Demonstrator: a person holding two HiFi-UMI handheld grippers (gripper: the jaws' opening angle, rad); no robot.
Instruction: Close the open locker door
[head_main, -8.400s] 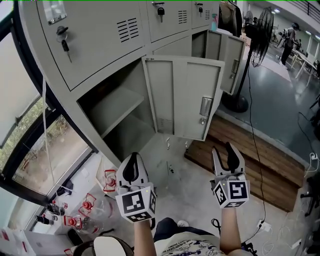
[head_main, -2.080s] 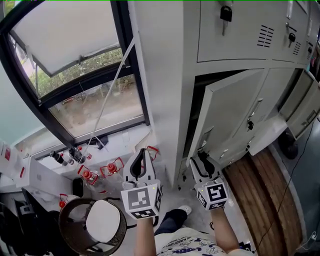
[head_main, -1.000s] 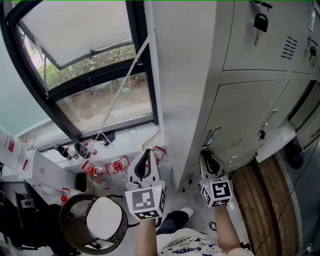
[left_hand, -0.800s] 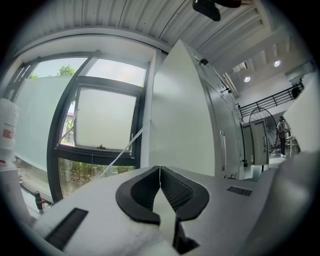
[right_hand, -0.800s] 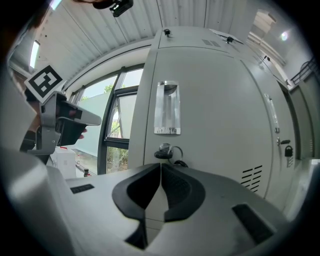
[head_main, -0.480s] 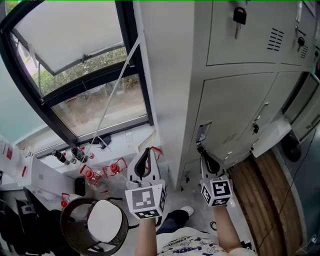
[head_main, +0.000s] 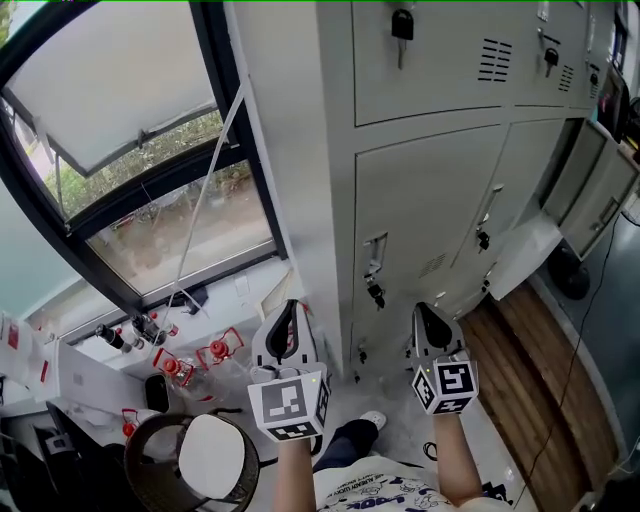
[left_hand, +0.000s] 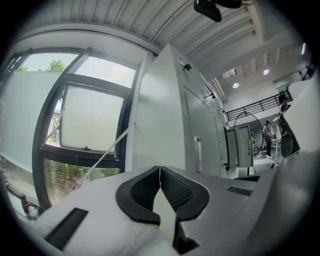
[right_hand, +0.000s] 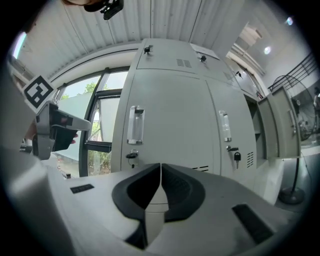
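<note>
The grey locker door (head_main: 430, 215) in the lower row lies flush with the cabinet front, its handle (head_main: 375, 250) and hanging key (head_main: 377, 293) at its left edge. My right gripper (head_main: 428, 318) hovers shut and empty just below and in front of that door, not touching it. From the right gripper view the same door (right_hand: 167, 125) fills the middle, with its handle (right_hand: 135, 125) above the shut jaw tips (right_hand: 160, 165). My left gripper (head_main: 283, 325) is shut and empty, held beside the cabinet's side wall (left_hand: 157, 115).
Further right, another locker door (head_main: 592, 185) stands open, with a white panel (head_main: 525, 255) and a fan base (head_main: 570, 282) below it. A wooden platform (head_main: 530, 370) runs along the lockers. A window (head_main: 130, 170) and red-capped bottles (head_main: 215, 352) are at the left.
The door has swung from ajar to flush with the cabinet. My right gripper, which was against the door's edge, has drawn back and to the right. The left gripper stays put.
</note>
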